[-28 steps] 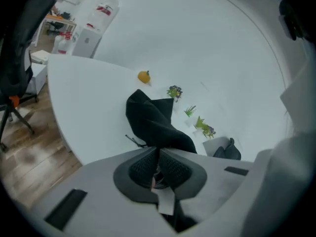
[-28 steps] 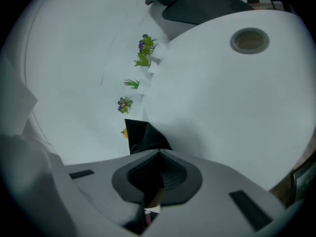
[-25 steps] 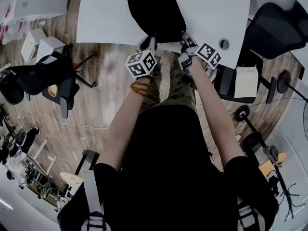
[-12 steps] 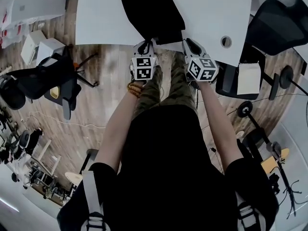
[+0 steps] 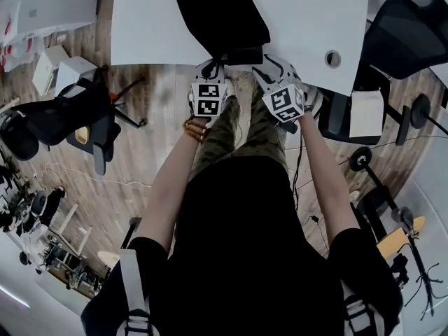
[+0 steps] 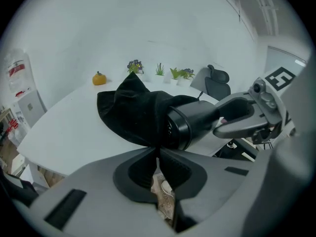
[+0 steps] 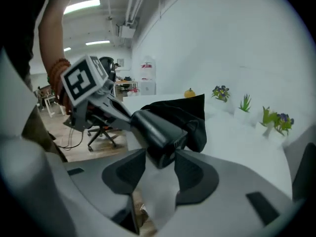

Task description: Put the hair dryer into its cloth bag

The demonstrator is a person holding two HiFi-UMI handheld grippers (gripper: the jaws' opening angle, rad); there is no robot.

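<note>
The black cloth bag (image 5: 220, 12) lies on the white table (image 5: 147, 26), its mouth toward the front edge. A black hair dryer (image 6: 190, 122) sticks partly out of that mouth, its blunt end (image 7: 155, 132) toward me. My left gripper (image 6: 158, 154) is shut, pinching the bag's lower edge (image 6: 131, 112) at the mouth. My right gripper (image 7: 160, 157) has just been opening; its jaws stand apart on either side of the dryer's end, with a gap showing on the left. In the head view both grippers (image 5: 208, 68) (image 5: 274, 67) sit side by side at the table's front edge.
Small potted plants (image 6: 159, 69) and an orange pumpkin (image 6: 99, 78) stand along the table's far edge. A cable hole (image 5: 333, 59) is in the table at the right. Office chairs (image 5: 409, 33) (image 5: 63, 114) stand on the wooden floor to either side.
Both grippers rolled at the bag's mouth. The left one settled and has stayed still; the right one shifted slightly left, rolled further, and its jaws came apart around the dryer's end.
</note>
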